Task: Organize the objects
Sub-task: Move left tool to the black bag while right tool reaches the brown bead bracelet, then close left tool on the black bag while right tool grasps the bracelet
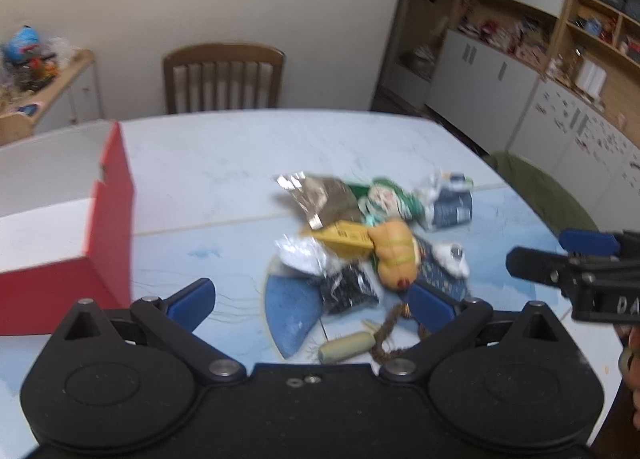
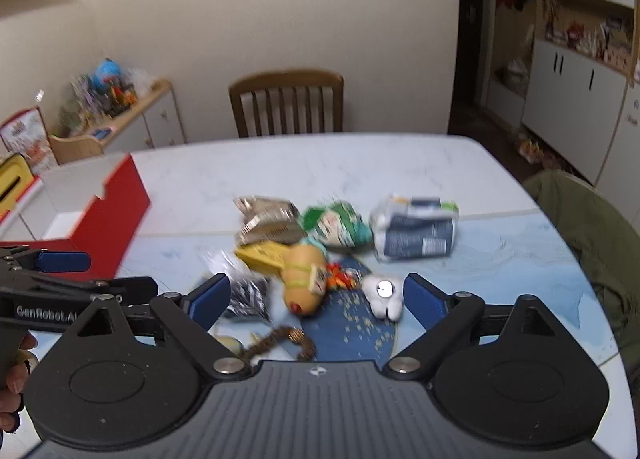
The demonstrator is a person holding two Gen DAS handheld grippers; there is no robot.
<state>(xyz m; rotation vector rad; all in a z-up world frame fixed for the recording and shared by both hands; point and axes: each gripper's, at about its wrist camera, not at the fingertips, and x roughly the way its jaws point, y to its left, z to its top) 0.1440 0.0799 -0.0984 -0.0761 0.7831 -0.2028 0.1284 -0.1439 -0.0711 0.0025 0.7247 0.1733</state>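
The left wrist view shows things that the right wrist view does not: a pale cylinder lying at the near edge of the pile, and the whole brown braided cord beside it. In the right wrist view the cord is partly hidden behind the gripper body. The right wrist view gives more of the red box: its white inside is visible, and it stands on the table well to the left of the pile. In the left wrist view the same box is close on the left and cut by the frame.

The pile lies in the middle of the table. It holds an orange plush toy, a yellow packet, a green packet, a blue and white pouch, a small white toy and a black packet. The pictures are blurred, so the printing cannot be read.

The left gripper is spread wide and holds nothing; it hangs above the near part of the pile, and touching cannot be judged. The right gripper is also wide open and empty, with the orange plush toy and the white toy seen between its blue pads. Each gripper appears from the side in the other view, and a hand holds the left one.
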